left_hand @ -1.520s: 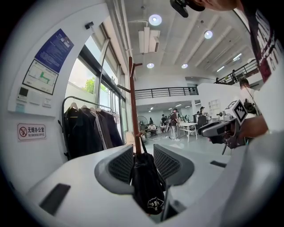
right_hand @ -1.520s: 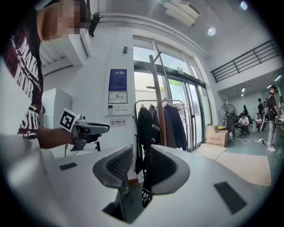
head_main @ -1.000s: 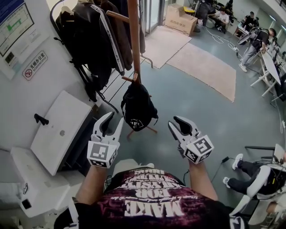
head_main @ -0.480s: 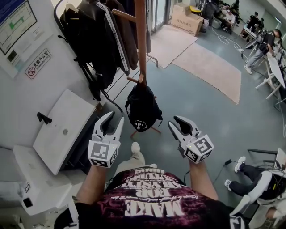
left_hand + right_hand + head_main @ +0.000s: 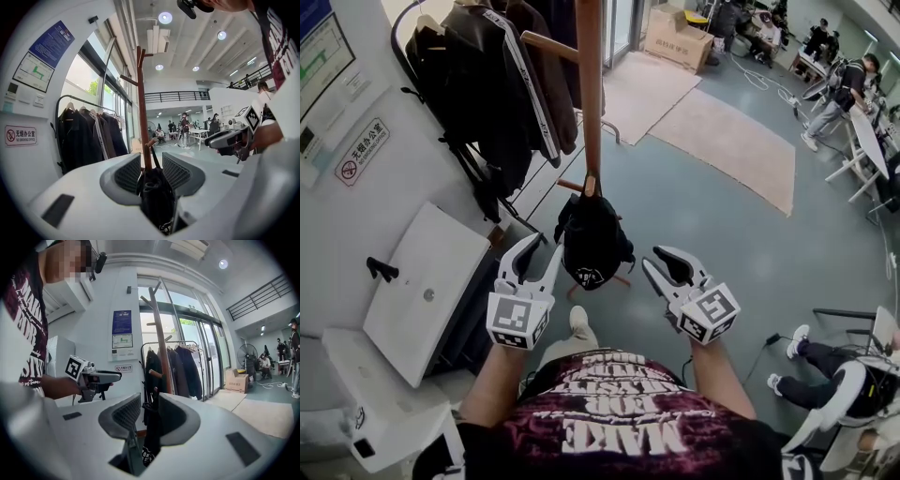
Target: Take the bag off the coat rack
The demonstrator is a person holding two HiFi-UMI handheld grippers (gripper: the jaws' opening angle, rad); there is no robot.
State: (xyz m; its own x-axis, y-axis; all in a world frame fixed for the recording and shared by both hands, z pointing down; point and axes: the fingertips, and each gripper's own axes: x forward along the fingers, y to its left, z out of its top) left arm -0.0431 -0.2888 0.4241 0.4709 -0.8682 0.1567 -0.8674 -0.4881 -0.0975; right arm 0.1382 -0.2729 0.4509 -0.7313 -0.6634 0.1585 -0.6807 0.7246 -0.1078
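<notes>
A black bag (image 5: 592, 239) hangs by its strap from a low peg of the brown wooden coat rack (image 5: 590, 94). My left gripper (image 5: 542, 248) is open just left of the bag and a little short of it. At about the same height on the bag's right, my right gripper (image 5: 653, 260) also stands open. Neither touches the bag. In the left gripper view the bag (image 5: 157, 197) and rack pole (image 5: 142, 108) show beyond the open jaws (image 5: 152, 161). The right gripper view shows the bag (image 5: 150, 427) past its open jaws (image 5: 149, 406), with the left gripper (image 5: 96, 377) alongside.
Behind the coat rack, a clothes rail with dark jackets (image 5: 487, 84) lines the wall. A white cabinet (image 5: 422, 281) stands at my left. Beige rugs (image 5: 731, 141) and a cardboard box (image 5: 680, 37) lie farther off. A seated person (image 5: 844, 375) is at the right.
The right gripper has shifted a little left toward the bag. The bag and rack now sit nearer, between the two grippers. Both grippers remain open.
</notes>
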